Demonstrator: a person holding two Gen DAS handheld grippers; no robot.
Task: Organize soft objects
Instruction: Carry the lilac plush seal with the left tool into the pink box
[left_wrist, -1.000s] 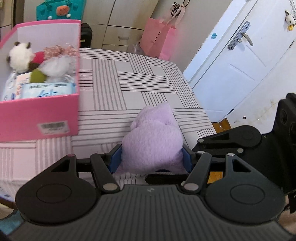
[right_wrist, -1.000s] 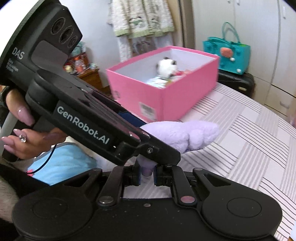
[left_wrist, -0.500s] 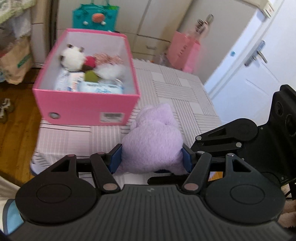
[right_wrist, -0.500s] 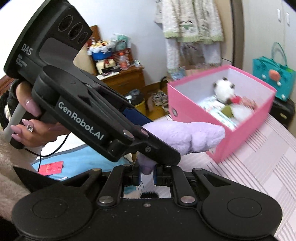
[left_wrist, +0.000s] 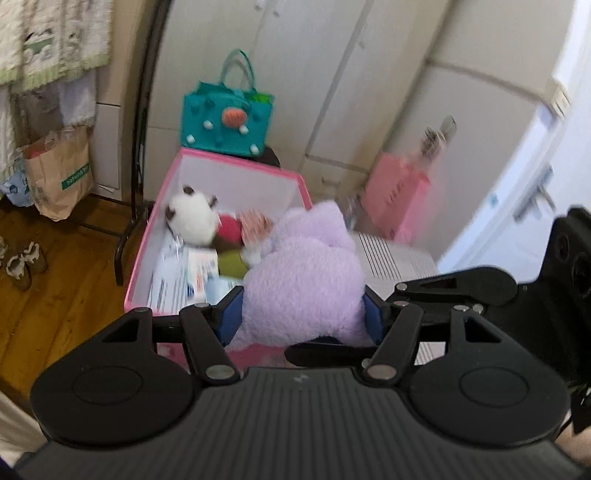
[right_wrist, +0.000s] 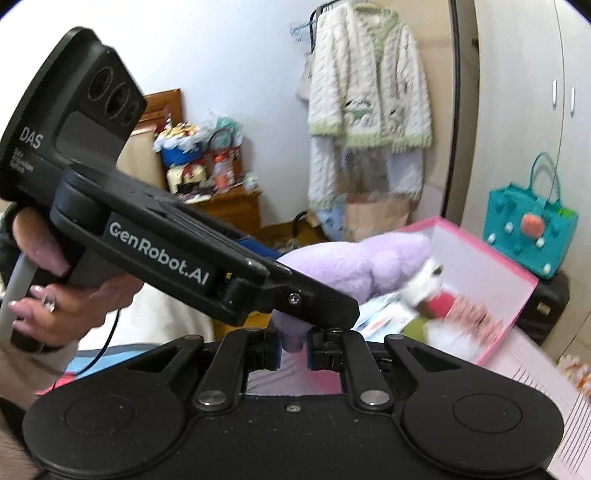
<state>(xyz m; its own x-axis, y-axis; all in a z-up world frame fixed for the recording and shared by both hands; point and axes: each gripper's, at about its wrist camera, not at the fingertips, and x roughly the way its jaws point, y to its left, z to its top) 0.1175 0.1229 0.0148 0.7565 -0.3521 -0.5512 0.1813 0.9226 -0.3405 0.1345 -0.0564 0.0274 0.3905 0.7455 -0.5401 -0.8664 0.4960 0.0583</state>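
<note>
Two grippers are counted: the left gripper (left_wrist: 303, 319) and the right gripper (right_wrist: 293, 343). One purple plush toy (left_wrist: 306, 280) is seen, and one pink box (left_wrist: 236, 177). Inside the box, one white plush with dark ears (left_wrist: 194, 216) is counted among blurred items whose number cannot be told. One teal bag (left_wrist: 225, 123), one pink bag (left_wrist: 395, 194), one brown paper bag (left_wrist: 59, 170) and one hanging knitted cardigan (right_wrist: 369, 77) are seen. One hand (right_wrist: 55, 299) is visible.

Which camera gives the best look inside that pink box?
The left wrist view: it looks down into the pink box, though the purple plush hides its right part. The right wrist view shows the box sidelong and blurred.
</note>
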